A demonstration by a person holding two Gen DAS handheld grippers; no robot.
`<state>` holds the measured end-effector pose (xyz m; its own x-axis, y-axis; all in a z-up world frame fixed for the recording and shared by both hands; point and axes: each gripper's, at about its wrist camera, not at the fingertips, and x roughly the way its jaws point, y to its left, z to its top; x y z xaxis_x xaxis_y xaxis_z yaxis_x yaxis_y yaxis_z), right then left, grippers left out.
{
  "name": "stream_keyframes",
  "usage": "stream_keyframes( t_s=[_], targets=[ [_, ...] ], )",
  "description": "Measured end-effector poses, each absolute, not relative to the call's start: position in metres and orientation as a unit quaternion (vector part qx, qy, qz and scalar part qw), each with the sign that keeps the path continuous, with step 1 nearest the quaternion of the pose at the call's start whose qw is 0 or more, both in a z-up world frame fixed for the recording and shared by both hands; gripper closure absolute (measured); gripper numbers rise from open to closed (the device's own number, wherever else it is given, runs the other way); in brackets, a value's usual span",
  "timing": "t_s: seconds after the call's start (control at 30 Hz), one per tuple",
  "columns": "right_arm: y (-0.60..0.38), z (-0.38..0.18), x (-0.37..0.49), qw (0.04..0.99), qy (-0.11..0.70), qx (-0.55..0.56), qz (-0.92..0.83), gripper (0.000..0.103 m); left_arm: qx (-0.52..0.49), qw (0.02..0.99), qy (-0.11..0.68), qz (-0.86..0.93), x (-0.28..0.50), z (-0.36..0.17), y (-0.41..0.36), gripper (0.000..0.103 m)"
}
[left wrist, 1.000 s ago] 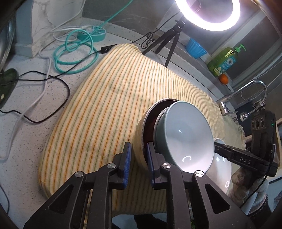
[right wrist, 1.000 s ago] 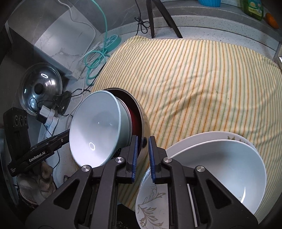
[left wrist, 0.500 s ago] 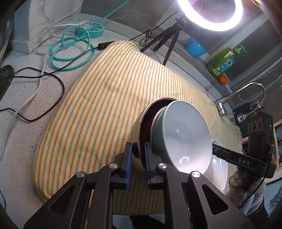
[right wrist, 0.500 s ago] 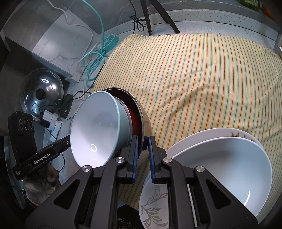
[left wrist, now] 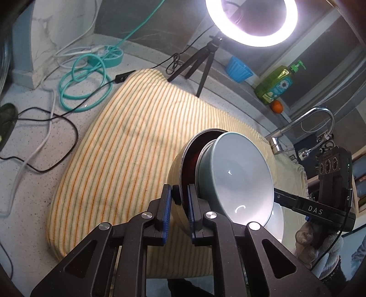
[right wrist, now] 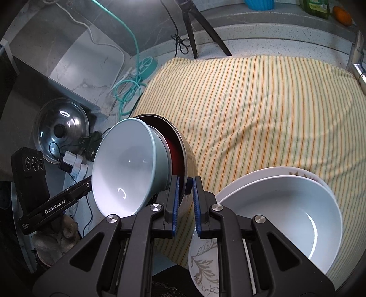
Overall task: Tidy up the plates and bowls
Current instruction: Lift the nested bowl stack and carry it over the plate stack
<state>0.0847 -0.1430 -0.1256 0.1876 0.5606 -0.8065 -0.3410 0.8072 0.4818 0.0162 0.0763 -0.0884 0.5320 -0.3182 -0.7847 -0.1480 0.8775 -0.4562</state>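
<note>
speckled grey counter (left wrist: 27, 194) runs under a yellow striped cloth (left wrist: 128, 146), and everything else sits around that cloth. above its near edge two stacked bowls are held tipped on their side: a metal bowl (left wrist: 177, 180) with a dark red inside, and a pale blue bowl (left wrist: 242, 178) nested in it, mouth facing sideways. the left gripper (left wrist: 179, 196) has its jaws clamped on the metal bowl's rim, one blue pad outside the wall and one inside. the right gripper (right wrist: 184, 189) is clamped on the same rim from the other side, its pads likewise either side of the wall. a gloved hand (left wrist: 318, 246) holds the right gripper's handle, seen from the left wrist. on the cloth's near right part, just beside the held bowls, a white bowl (right wrist: 281, 214) rests on a plate (right wrist: 205, 262) with a leaf pattern. off the cloth's far edge stand a lit ring light (left wrist: 251, 20) on a black tripod (left wrist: 199, 66), a blue cup (left wrist: 238, 69), a green soap bottle (left wrist: 276, 84) and an orange (left wrist: 277, 106). a teal cable (left wrist: 84, 84) coils off the cloth's left corner, and a steel lid (right wrist: 60, 132) lies further left. a tap (left wrist: 304, 128) curves past the cloth's right end.
</note>
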Motion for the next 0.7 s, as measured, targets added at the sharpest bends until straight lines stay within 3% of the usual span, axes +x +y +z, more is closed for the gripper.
stream_keyframes(
  t_s=[0.7],
  targets=[
    [-0.235, -0.075, 0.049, 0.804, 0.530, 0.128, 0.238, 0.091, -0.200, 0.848, 0.469, -0.147, 0.022, -0.055, 0.002, 0.093]
  ],
)
